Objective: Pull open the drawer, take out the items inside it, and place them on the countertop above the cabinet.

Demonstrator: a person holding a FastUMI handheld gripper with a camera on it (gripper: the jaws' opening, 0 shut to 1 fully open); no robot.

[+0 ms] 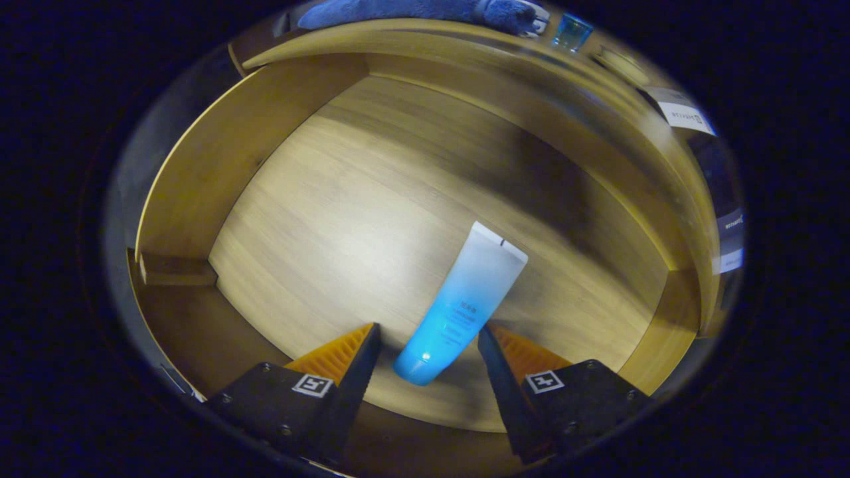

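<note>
I look down into an open wooden drawer (pixel 199 172). A blue-and-white tube (pixel 461 305) lies flat on the drawer's floor, its blue cap end toward me and its white crimped end pointing away. My gripper (pixel 428 338) is open, and the tube's cap end lies in the gap between the two fingertips. The right finger (pixel 505 352) sits close to the tube's side; the left finger (pixel 352 352) stands apart from it. Whether either finger touches the tube I cannot tell.
Above the drawer's far wall runs the countertop edge (pixel 398 33). On it lie a blue cloth (pixel 412 10) and a small blue glass (pixel 571 30). A low wooden block (pixel 176 269) sits at the drawer's left wall. Bare drawer floor extends beyond the tube.
</note>
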